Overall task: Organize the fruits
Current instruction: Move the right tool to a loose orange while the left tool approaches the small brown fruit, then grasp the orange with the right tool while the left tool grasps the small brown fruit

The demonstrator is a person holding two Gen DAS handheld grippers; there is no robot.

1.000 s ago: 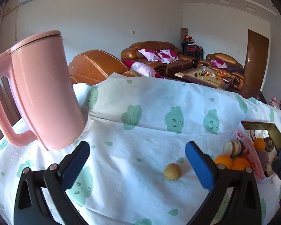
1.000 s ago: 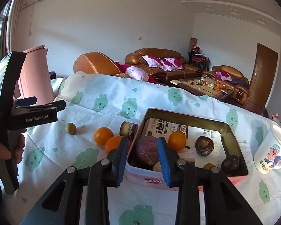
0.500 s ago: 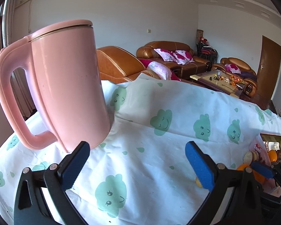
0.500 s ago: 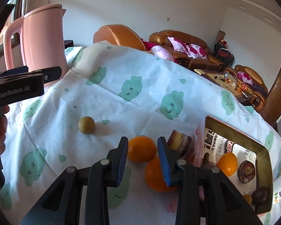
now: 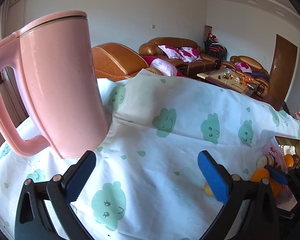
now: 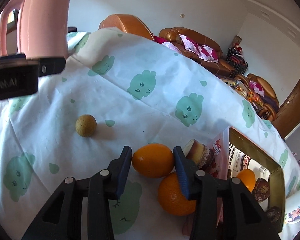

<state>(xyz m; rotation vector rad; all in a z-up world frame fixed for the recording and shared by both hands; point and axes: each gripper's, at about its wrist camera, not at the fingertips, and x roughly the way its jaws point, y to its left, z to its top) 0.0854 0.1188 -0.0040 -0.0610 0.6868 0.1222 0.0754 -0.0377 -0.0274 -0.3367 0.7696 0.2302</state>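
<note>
In the right wrist view my right gripper (image 6: 153,161) stands around an orange (image 6: 153,160) on the cloth, blue pads at both its sides; whether they press it is unclear. A second orange (image 6: 175,197) lies just in front of it, a cut brown fruit (image 6: 200,154) leans against the fruit tin (image 6: 278,167), and a small yellow-green fruit (image 6: 86,125) lies to the left. The tin holds an orange (image 6: 247,179) and dark fruits. My left gripper (image 5: 147,176) is open and empty, beside a pink kettle (image 5: 57,88).
A white cloth with green cartoon prints (image 5: 164,136) covers the table. A cartoon mug (image 6: 296,210) stands right of the tin. The left gripper shows at the left edge of the right wrist view (image 6: 19,74). Sofas and a coffee table stand behind.
My right gripper moved left from over the tin, lowered and opened around the orange. My left gripper swung left toward the kettle and stayed open.
</note>
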